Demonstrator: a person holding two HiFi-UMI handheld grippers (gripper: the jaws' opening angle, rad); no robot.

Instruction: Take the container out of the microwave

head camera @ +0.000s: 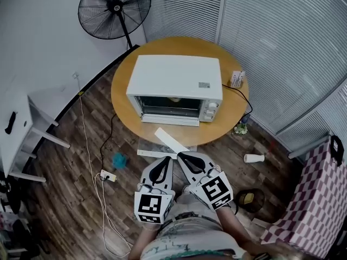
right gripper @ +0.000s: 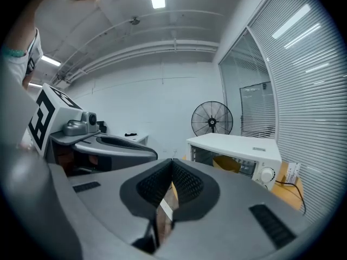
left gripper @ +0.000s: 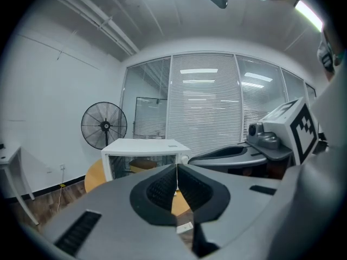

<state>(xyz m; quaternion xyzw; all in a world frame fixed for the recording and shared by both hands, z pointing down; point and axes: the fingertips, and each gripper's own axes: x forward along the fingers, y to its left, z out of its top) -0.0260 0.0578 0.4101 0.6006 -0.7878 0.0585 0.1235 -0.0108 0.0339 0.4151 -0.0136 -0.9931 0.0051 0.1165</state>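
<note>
Microwave (head camera: 176, 80) in white sits on the round wooden table (head camera: 123, 93), its door (head camera: 171, 121) dropped open towards the person. The container (head camera: 173, 98), a yellowish shape, is inside on the rack, seen through the open front; the left gripper view shows it (left gripper: 142, 166) in the cavity, and so does the right gripper view (right gripper: 227, 163). Both tools are held close in front of the person, well short of the table edge and side by side. The left gripper (head camera: 164, 161) has its jaws pressed together at the tips with nothing between them, as its own view (left gripper: 177, 169) shows. The right gripper (head camera: 183, 157) is likewise closed and empty, tips meeting (right gripper: 172, 164). A black standing fan (head camera: 114, 8) is in the corner behind the table, a small box (head camera: 237, 79) rests on the table by the microwave's right side, and a white cup (head camera: 254, 157) lies on the wooden floor
</note>
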